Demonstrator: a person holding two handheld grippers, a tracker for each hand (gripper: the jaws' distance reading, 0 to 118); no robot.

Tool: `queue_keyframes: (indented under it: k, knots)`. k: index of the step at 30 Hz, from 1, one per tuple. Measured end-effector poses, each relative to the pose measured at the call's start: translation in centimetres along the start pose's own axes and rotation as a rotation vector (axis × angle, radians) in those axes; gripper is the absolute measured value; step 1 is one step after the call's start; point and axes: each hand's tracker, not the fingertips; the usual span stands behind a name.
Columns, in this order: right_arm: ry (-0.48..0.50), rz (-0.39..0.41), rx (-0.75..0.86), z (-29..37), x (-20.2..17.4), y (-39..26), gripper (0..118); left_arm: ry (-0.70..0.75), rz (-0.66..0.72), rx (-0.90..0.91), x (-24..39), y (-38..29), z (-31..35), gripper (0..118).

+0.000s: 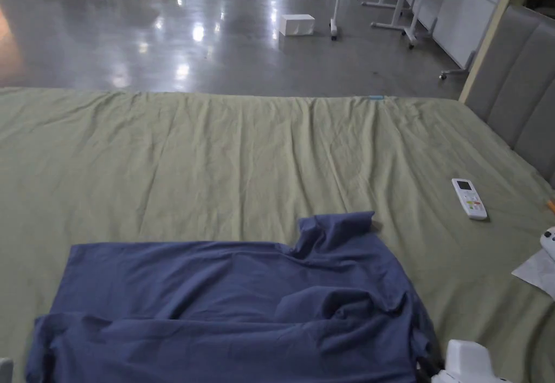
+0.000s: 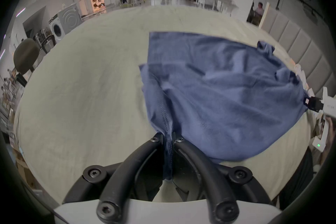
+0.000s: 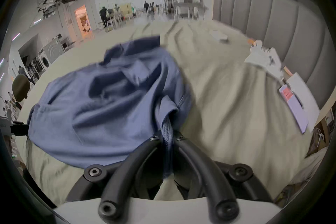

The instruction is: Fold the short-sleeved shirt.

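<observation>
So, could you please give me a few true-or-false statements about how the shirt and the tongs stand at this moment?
1. The left tongs are shut on the blue shirt. True.
2. The right tongs hang open above the bed. False: they are shut on a seam of the shirt.
3. A white remote lies on the green sheet, apart from the shirt. True.
4. The shirt is folded into a neat square. False: it lies spread out and rumpled.

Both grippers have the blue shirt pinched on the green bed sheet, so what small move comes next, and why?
Probably carry both held edges forward over the far half. The left gripper and right gripper each clamp the near side of the blue short-sleeved shirt, which lies bunched, unfolded, on the green bed sheet.
</observation>
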Motion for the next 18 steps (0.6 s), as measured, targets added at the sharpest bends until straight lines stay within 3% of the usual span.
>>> queue_keyframes:
  k: [2, 4, 8, 12, 16, 18]
  knots:
    - [-0.053, 0.059, 0.111, 3.1, -0.7, 1.0, 7, 0.048, 0.025, -0.067, -0.2, 0.3, 1.9, 9]
    - [-0.045, 0.099, 0.114, 5.4, -1.1, 1.5, 7, 0.012, -0.005, 0.032, 0.0, 0.2, 4.9, 9]
    - [-0.066, 0.066, 0.111, 8.7, -0.6, 1.2, 7, 0.010, -0.035, 0.042, -0.1, -1.3, 8.0, 9]
    - [-0.031, -0.032, 0.006, 9.7, 1.4, -2.1, 7, -0.002, -0.055, 0.010, -0.8, -4.9, 9.1, 9]
    - [-0.061, 0.042, -0.043, 10.6, 0.4, -4.8, 7, -0.013, -0.026, -0.079, -0.9, -8.0, 8.3, 9]
    - [-0.051, 0.018, -0.060, 10.3, 0.4, -5.3, 7, -0.016, -0.032, -0.079, -0.7, -8.8, 8.1, 9]
